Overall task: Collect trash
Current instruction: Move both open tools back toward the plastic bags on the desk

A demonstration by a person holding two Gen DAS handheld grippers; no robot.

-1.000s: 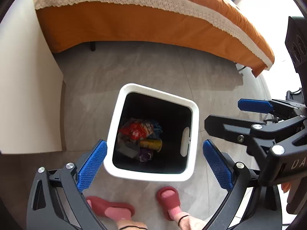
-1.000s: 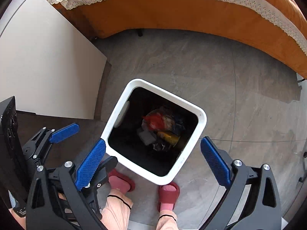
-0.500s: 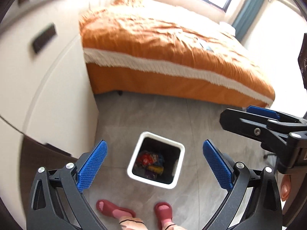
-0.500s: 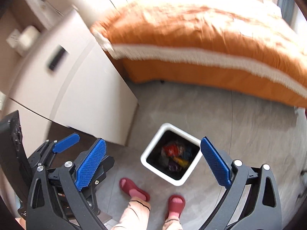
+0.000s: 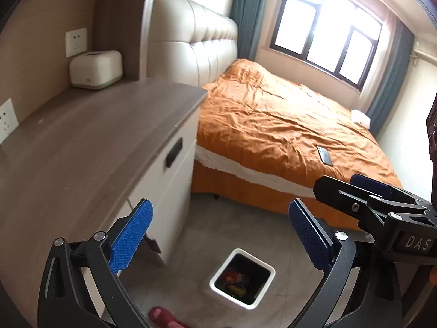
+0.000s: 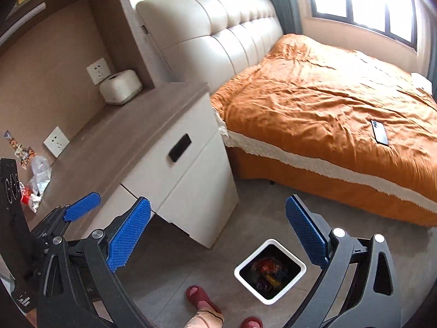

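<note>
Both grippers risen from white square trash bin [image 6: 269,272] on grey floor; left gripper [image 5: 221,239] and right gripper [image 6: 217,235] spread, empty. Crumpled wrappers [image 6: 32,183] remain on grey-wood desk [image 6: 114,134]: likely next pickup.

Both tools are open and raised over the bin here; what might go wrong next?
1. The wrappers lie at the desk's far left, crowded by the left tool; the right tool may collide with it.
2. Light wrappers may slip and miss the bin.
3. The phone on the bed could be mistaken for trash.
</note>
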